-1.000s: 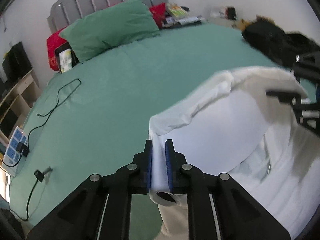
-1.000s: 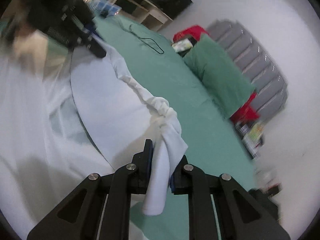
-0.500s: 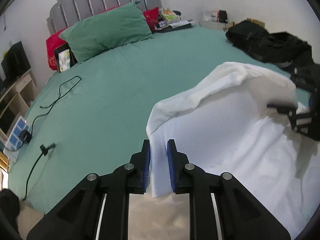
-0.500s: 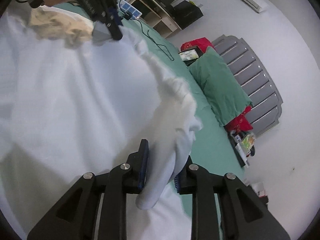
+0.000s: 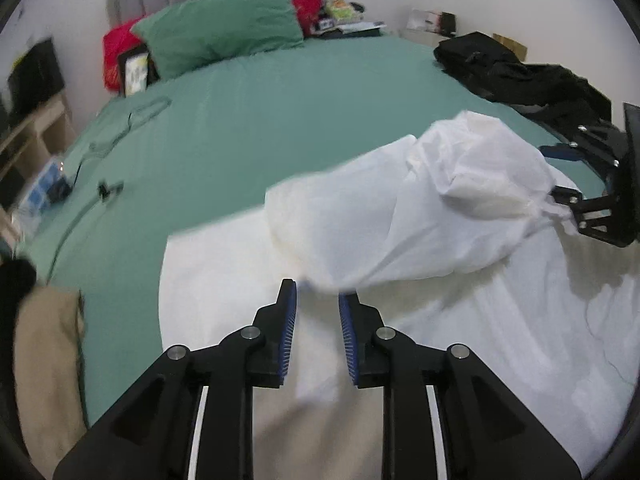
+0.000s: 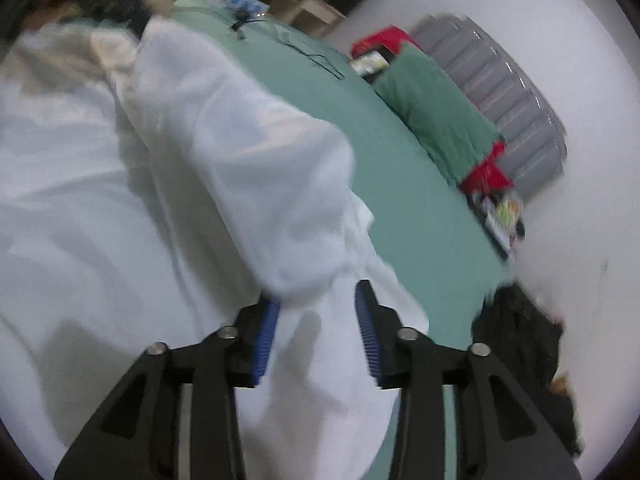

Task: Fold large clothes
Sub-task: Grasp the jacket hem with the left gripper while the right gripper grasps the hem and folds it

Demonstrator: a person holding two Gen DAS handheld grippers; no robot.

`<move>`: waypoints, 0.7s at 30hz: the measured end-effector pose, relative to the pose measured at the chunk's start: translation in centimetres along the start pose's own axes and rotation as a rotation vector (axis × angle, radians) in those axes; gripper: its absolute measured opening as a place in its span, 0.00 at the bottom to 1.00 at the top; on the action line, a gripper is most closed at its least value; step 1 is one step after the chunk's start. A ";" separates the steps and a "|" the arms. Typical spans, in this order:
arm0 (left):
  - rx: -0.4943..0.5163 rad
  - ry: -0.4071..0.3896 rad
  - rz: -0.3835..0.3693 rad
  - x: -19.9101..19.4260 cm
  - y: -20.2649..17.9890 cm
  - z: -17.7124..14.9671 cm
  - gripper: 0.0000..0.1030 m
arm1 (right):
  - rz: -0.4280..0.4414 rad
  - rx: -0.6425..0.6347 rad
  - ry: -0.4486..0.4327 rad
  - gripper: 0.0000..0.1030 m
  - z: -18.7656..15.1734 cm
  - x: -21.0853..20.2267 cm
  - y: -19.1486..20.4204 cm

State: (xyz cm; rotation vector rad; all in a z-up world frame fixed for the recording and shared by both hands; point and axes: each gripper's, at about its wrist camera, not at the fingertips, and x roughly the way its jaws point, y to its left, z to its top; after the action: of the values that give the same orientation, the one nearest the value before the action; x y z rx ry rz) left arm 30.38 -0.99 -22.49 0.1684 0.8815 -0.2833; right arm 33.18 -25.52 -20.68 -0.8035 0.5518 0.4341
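Note:
A large white garment [image 5: 420, 216] lies on the green bed [image 5: 280, 120], its upper layer billowing in a puffed fold over the flat lower layer. My left gripper [image 5: 318, 300] is open, its blue pads just below the falling fold's edge. My right gripper [image 6: 316, 304] is open too, with the white garment [image 6: 240, 168] dropping away in front of its pads. The right gripper also shows at the right edge of the left wrist view [image 5: 560, 172], at the far end of the fold.
A green pillow [image 5: 224, 36] and a red cushion [image 5: 116, 52] sit by the grey headboard. Black clothes [image 5: 520, 76] are piled at the bed's right edge. A black cable [image 5: 120, 132] and power strip [image 5: 40, 192] lie at left. A beige cloth [image 5: 48, 360] hangs at lower left.
Both grippers have opened and let go of the white garment. The folded layer has swung over and is dropping onto the layer below.

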 end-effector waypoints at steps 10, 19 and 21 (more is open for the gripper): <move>-0.286 -0.011 -0.043 -2.5 4.3 -3.1 0.37 | 0.250 0.398 -0.072 0.48 5.9 -0.4 -0.7; -0.418 -0.067 -0.012 -3.1 6.0 -2.5 0.48 | 0.429 0.381 0.089 0.02 7.9 5.7 5.8; -0.414 -0.079 -0.005 -3.1 5.8 -2.3 0.57 | 0.470 0.358 0.079 0.02 7.7 4.4 6.4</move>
State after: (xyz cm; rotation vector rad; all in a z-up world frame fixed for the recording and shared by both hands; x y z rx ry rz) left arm 28.61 5.62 -21.39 -0.2275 0.8436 -0.1064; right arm 35.34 -14.96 -22.50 -0.3415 0.8692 0.7122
